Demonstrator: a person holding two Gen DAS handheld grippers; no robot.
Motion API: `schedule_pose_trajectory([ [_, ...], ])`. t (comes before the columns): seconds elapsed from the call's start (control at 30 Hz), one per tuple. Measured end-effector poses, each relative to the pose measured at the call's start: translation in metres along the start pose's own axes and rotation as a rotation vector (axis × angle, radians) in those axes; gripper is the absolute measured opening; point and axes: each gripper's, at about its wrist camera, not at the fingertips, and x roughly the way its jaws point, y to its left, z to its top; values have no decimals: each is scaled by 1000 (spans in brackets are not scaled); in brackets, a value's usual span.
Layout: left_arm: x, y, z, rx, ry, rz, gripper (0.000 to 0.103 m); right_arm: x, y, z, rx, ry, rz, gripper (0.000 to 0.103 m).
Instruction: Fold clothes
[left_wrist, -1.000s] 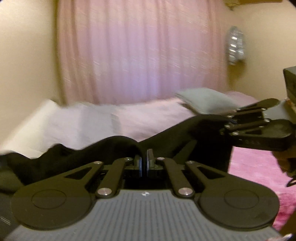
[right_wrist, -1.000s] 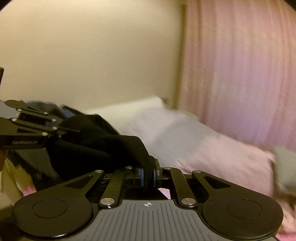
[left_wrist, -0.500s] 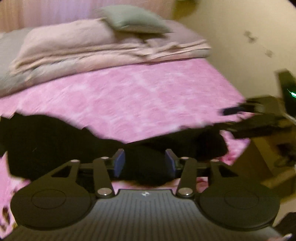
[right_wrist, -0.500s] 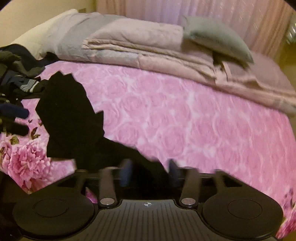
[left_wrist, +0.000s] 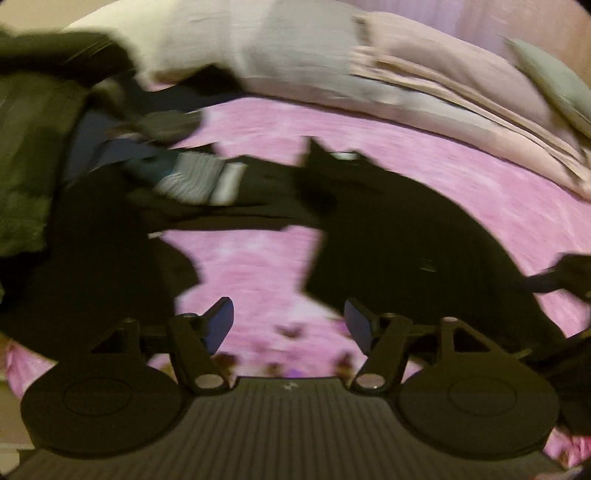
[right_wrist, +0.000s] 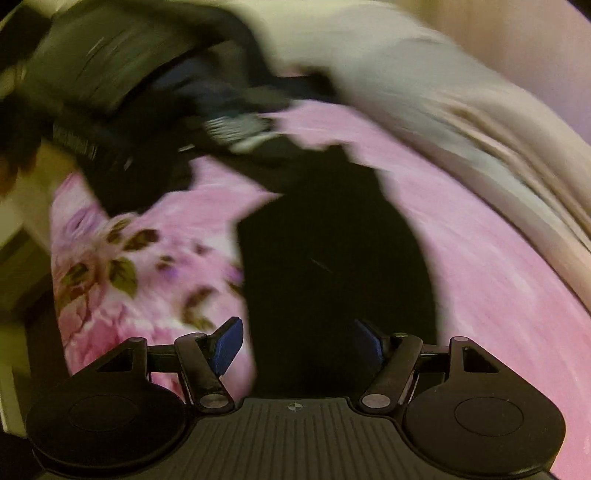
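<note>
Both the left gripper (left_wrist: 289, 325) and right gripper (right_wrist: 297, 345) gape empty over a black garment (right_wrist: 332, 258) on a pink floral bedspread (right_wrist: 147, 258); no writing legible.

Home bedroom: bed (left_wrist: 498, 206) under pink floral sheet, folded beige bedding (left_wrist: 424, 74) and grey pillow (left_wrist: 554, 85) at far side, loose clothes pile (left_wrist: 44, 147) heaped left.

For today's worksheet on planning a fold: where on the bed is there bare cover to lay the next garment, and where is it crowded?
Bare pink bedspread lies between the black garment and the folded quilts. A smaller floral patch borders the garment's other side, near the bed edge. The clothes pile crowds the far left corner.
</note>
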Motion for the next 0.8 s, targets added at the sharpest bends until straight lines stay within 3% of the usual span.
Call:
schedule_pose_trajectory([
  [0.07,7,27,-6,-45,-3,25,63,60,21,16,-116,9,6,69],
  [0.2,24,52,-25,-112,33,41,63,155,42,27,-270,79,-77,69],
  [0.3,32,61,-38,-143,67,46,63,181,46,27,-376,90,-130,69],
  [0.33,34,61,-40,-150,77,45,63,182,45,28,-391,85,-141,58],
  [0.37,35,62,-42,-156,86,44,63,178,40,31,-372,80,-136,35],
  [0.4,36,61,-40,-151,89,35,64,169,32,33,-332,68,-122,18],
  [0.47,40,56,-26,-130,73,8,65,141,10,37,-220,28,-101,7],
  [0.63,59,39,21,-81,12,-106,71,36,-75,37,204,-123,-131,5],
  [0.8,111,8,82,-55,-4,-292,80,-37,-151,-13,528,-202,-282,4],
])
